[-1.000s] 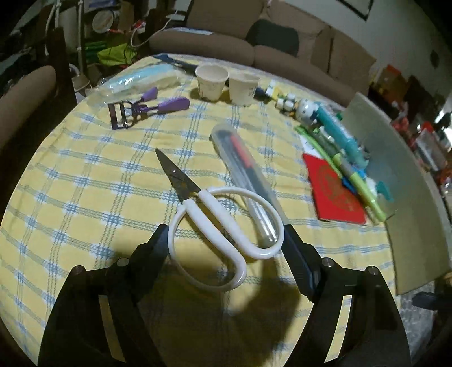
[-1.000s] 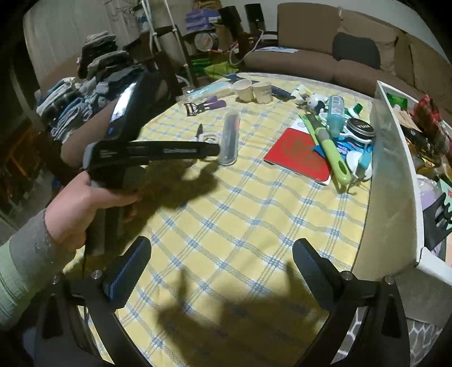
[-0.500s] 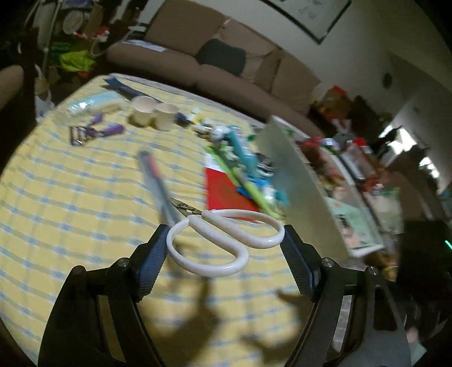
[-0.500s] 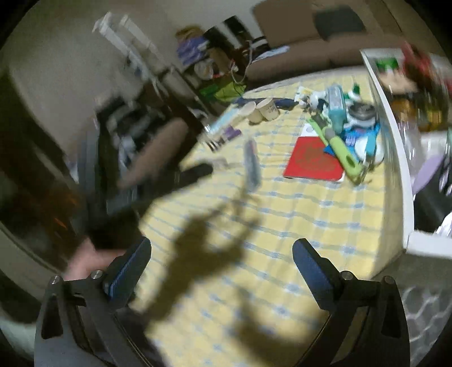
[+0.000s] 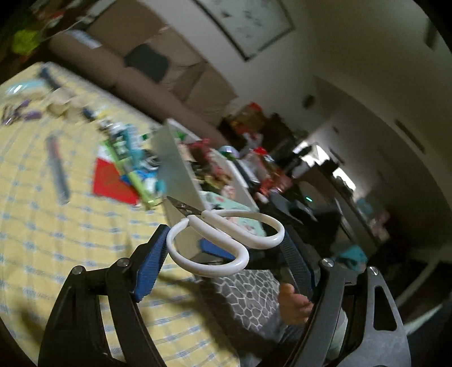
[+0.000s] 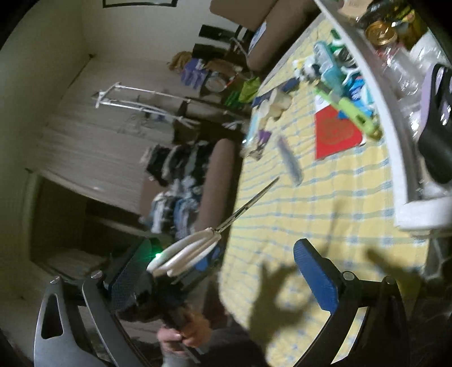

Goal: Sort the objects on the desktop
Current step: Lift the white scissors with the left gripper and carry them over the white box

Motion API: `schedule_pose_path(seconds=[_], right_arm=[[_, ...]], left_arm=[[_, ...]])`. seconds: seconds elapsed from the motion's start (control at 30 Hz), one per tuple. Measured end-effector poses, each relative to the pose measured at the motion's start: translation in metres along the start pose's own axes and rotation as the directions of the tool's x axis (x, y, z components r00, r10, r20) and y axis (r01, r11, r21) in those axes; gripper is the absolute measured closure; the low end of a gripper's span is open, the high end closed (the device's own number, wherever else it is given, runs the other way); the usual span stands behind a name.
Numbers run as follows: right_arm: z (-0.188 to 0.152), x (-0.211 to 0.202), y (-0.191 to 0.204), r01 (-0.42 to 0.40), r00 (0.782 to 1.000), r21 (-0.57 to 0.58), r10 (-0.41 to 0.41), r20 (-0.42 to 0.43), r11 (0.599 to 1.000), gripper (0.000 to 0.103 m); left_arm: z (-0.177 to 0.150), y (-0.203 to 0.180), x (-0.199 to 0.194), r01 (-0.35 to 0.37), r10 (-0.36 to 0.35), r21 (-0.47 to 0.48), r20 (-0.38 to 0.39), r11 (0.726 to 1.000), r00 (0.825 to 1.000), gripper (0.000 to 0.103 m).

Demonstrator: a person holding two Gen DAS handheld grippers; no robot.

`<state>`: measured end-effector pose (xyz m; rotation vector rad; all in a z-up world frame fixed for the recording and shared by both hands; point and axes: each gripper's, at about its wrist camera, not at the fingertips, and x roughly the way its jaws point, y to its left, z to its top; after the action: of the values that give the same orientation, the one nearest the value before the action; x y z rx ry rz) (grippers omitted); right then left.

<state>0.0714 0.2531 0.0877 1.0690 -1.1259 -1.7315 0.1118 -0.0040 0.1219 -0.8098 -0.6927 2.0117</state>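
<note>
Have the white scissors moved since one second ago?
Yes. The white scissors, shut in the left gripper, were lying on the yellow tablecloth; now they are lifted off it, toward its edge.

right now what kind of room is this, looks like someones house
Most likely a lived-in home living room. A brown sofa with a dark cushion stands behind the table, which wears a yellow checked cloth; a framed picture hangs on the wall, and folded clothes are piled to the side.

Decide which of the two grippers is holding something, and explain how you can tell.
The left gripper: its blue pads press on the white handle loops of the scissors, lifted off the table. The right gripper stands open, with nothing between its fingers.
</note>
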Motion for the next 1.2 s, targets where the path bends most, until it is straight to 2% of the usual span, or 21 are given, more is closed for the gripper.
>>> schedule_pose_path(seconds=[0.1,0.2,0.3,0.33,0.37,0.5,0.6,0.67,0.7,0.87,1.07,1.17,1.2], right_arm=[[-0.002,0.001,-0.003,-0.070,0.997,0.050,0.071,-0.017,0.996,0.000],[-0.004,-0.001,-0.005,-0.104,0.994,0.069,0.105,-0.017,0.992,0.003],[-0.005,-0.006,0.000,-0.126,0.992,0.039,0.126,-0.008,0.991,0.022],[-0.005,-0.008,0.004,-0.127,0.992,0.017,0.127,-0.002,0.992,0.036],[-0.005,-0.009,0.007,-0.127,0.992,-0.005,0.127,0.001,0.992,0.044],[-0.007,-0.018,0.022,-0.099,0.994,-0.089,0.102,0.030,0.991,0.053],[-0.006,-0.023,0.026,-0.059,0.998,-0.097,0.061,0.017,0.994,0.054],[-0.003,-0.027,0.024,-0.029,0.999,-0.057,0.028,-0.015,0.998,0.025],[-0.003,-0.032,0.023,-0.020,1.000,-0.048,0.019,-0.012,0.999,0.023],[0.000,-0.068,0.022,0.014,0.999,-0.060,-0.011,0.035,0.998,0.022],[0.001,-0.099,0.016,0.089,0.994,-0.049,-0.086,0.066,0.995,0.024],[0.003,-0.121,0.031,0.181,0.978,-0.132,-0.164,0.129,0.975,0.025],[0.002,-0.131,0.043,0.250,0.961,-0.194,-0.219,0.169,0.948,0.025]], left_arm=[[-0.003,-0.021,0.008,0.054,-0.052,0.085,-0.023,0.995,0.998,0.026],[-0.009,-0.041,0.016,0.068,-0.062,0.163,-0.042,0.984,0.997,0.026],[-0.014,-0.055,0.018,0.065,-0.055,0.229,-0.049,0.971,0.997,0.026],[-0.015,-0.059,0.020,0.062,-0.050,0.244,-0.054,0.968,0.997,0.027],[-0.016,-0.062,0.023,0.051,-0.037,0.261,-0.060,0.964,0.998,0.026],[-0.020,-0.069,0.032,0.037,-0.018,0.290,-0.069,0.956,0.997,0.026],[-0.020,-0.074,0.039,0.027,-0.009,0.305,-0.061,0.952,0.998,0.027],[-0.019,-0.076,0.041,0.025,-0.009,0.311,-0.053,0.950,0.999,0.026],[-0.019,-0.078,0.043,0.020,-0.004,0.317,-0.050,0.948,0.999,0.027],[-0.018,-0.078,0.057,0.016,-0.002,0.305,-0.045,0.952,0.999,0.027],[-0.005,-0.086,0.075,0.010,-0.005,0.290,-0.019,0.957,1.000,0.027],[0.002,-0.087,0.085,0.004,0.001,0.278,-0.020,0.961,1.000,0.027],[0.006,-0.085,0.088,0.008,-0.002,0.261,-0.021,0.965,1.000,0.027]])
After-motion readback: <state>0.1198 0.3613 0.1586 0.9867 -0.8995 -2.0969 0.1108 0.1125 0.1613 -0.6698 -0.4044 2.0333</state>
